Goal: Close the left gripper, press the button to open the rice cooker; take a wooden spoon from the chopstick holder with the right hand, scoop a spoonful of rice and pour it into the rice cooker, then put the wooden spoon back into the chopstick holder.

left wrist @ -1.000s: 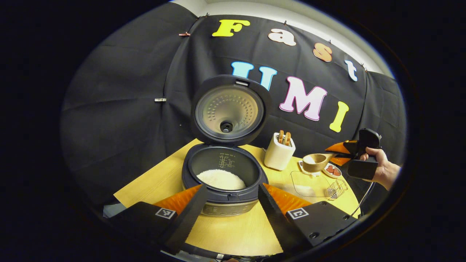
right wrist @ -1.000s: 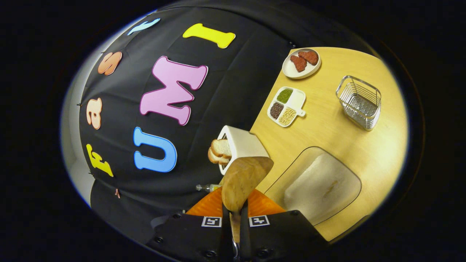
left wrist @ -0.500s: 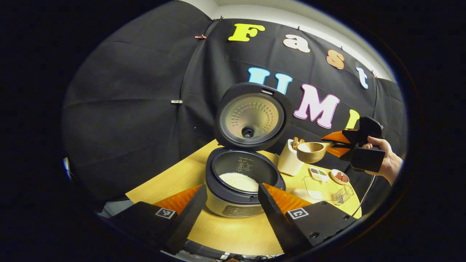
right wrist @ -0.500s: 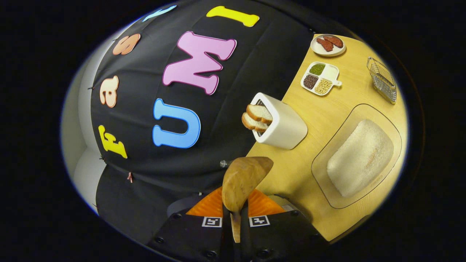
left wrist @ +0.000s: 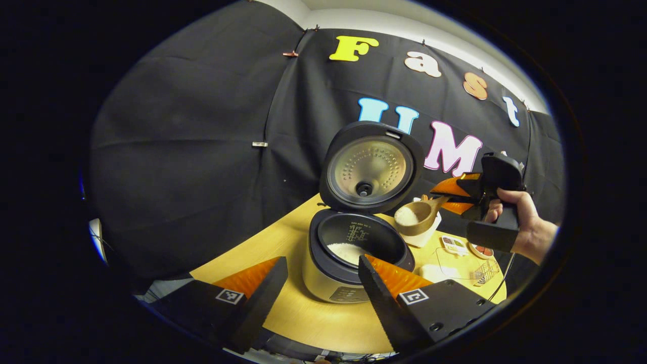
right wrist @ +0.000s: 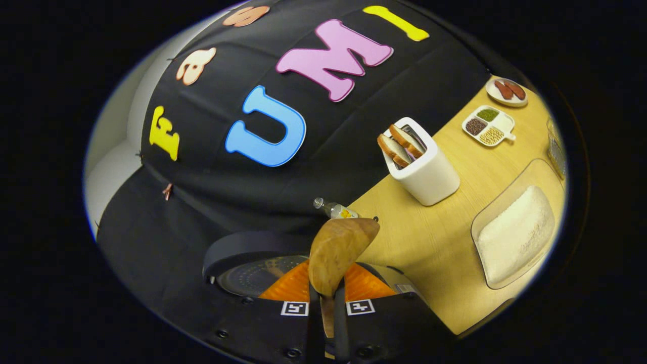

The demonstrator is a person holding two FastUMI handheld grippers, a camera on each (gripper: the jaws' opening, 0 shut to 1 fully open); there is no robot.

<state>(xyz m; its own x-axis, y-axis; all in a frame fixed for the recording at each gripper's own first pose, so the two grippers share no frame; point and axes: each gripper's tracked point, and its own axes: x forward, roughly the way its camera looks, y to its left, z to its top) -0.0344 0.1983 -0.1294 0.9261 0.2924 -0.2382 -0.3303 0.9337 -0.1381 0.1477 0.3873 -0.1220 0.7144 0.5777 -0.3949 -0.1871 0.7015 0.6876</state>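
My right gripper (left wrist: 451, 193) is clamped on the handle of the wooden spoon (left wrist: 415, 216), whose bowl holds white rice and hangs just beside the raised lid (left wrist: 373, 168) of the open rice cooker (left wrist: 354, 253), above its right rim. My left gripper (left wrist: 323, 283) hangs with its fingers spread wide, holding nothing, before the cooker. The white chopstick holder (right wrist: 424, 167) stands on the wooden table (right wrist: 440, 242).

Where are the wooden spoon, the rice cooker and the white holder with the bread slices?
wooden spoon (left wrist: 413, 218), left gripper view, on the bowl holding rice.
rice cooker (left wrist: 333, 283), left gripper view, on its pale front wall.
white holder (right wrist: 429, 174), right gripper view, on its side wall.
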